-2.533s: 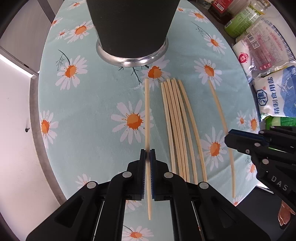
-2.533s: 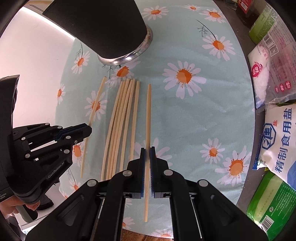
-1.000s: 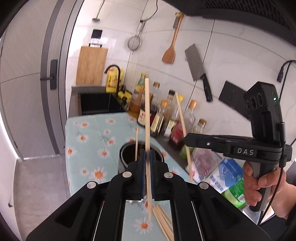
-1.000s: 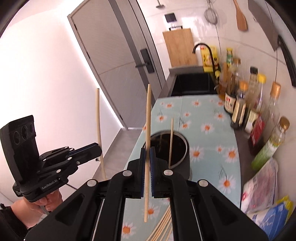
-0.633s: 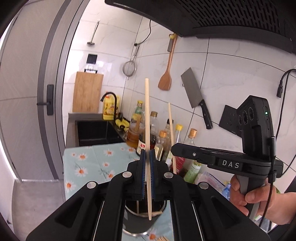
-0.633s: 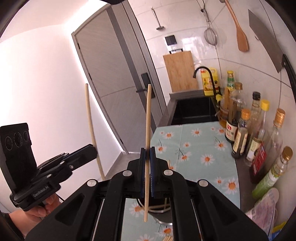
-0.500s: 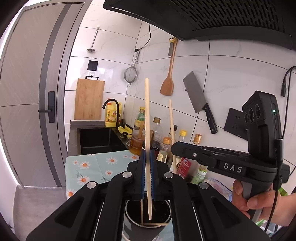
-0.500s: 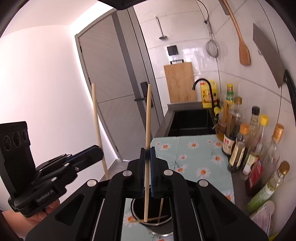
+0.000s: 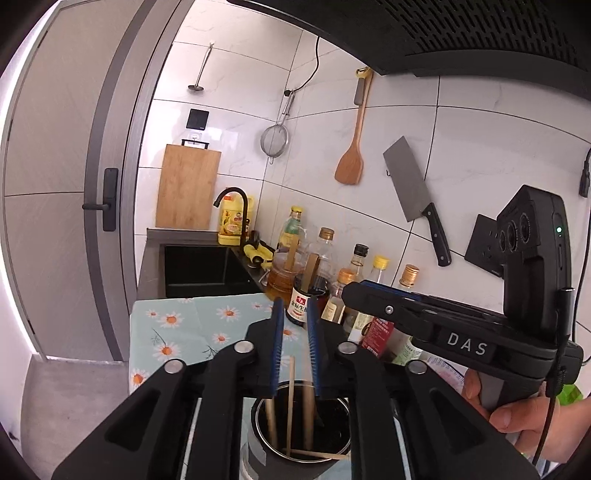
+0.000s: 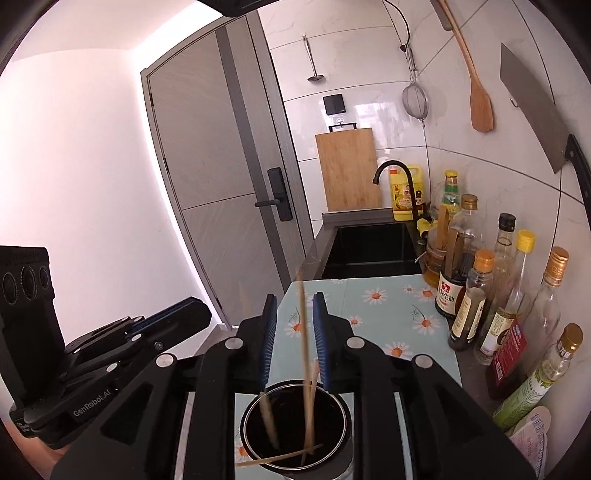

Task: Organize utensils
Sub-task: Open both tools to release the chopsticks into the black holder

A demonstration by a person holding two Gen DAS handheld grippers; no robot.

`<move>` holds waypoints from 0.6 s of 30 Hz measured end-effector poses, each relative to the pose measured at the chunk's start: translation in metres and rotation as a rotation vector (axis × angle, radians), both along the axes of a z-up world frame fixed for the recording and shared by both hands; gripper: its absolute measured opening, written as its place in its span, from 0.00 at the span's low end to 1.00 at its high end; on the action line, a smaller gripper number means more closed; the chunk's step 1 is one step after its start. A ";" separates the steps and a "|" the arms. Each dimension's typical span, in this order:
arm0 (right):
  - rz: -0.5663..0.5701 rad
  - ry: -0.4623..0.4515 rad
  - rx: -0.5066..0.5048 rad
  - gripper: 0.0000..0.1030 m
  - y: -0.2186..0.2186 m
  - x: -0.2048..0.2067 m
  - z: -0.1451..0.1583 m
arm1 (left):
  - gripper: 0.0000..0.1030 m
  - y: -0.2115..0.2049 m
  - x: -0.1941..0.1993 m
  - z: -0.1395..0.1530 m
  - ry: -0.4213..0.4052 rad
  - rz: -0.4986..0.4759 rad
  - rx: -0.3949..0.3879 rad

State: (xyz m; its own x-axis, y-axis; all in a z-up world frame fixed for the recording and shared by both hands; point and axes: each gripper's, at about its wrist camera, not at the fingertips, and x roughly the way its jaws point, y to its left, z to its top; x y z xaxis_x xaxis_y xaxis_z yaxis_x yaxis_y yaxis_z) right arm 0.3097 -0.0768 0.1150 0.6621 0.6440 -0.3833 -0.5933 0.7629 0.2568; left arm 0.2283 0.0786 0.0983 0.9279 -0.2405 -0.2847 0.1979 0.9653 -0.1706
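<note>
Below both grippers stands a black utensil holder point(image 9: 258, 410) point(image 10: 341, 406) with a metal rim, on the daisy tablecloth point(image 9: 173, 325). My left gripper point(image 9: 294, 304) hovers over it, its jaws opening. A pale wooden chopstick point(image 9: 290, 391) has dropped from them and stands in the holder beside others. My right gripper point(image 10: 295, 301) is also above the holder with its jaws opening. A blurred chopstick point(image 10: 303, 332) slides down between its pads, untouched by them. Each view shows the other gripper point(image 9: 356, 291) point(image 10: 184, 314) alongside.
Sauce and oil bottles point(image 10: 469, 295) line the wall on the right of the counter. Beyond the cloth lies a dark sink point(image 10: 369, 247) with a black tap. On the wall are a cutting board point(image 9: 186, 184), cleaver point(image 9: 410, 184), spatula and strainer. A range hood point(image 9: 443, 33) overhangs.
Both grippers' jaws have parted and let go of their chopsticks, which have dropped toward or into the holder. Both views have tipped down, bringing the holder's mouth closer beneath the fingers.
</note>
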 end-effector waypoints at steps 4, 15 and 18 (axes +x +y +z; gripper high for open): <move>-0.024 0.002 -0.012 0.21 -0.005 -0.001 0.000 | 0.13 0.002 -0.001 0.001 0.014 0.007 0.003; -0.024 0.039 -0.024 0.21 -0.017 -0.015 0.001 | 0.14 0.002 -0.013 0.007 0.050 0.013 0.017; -0.035 0.039 -0.060 0.31 -0.019 -0.022 0.009 | 0.22 0.004 -0.020 0.016 0.077 -0.031 0.007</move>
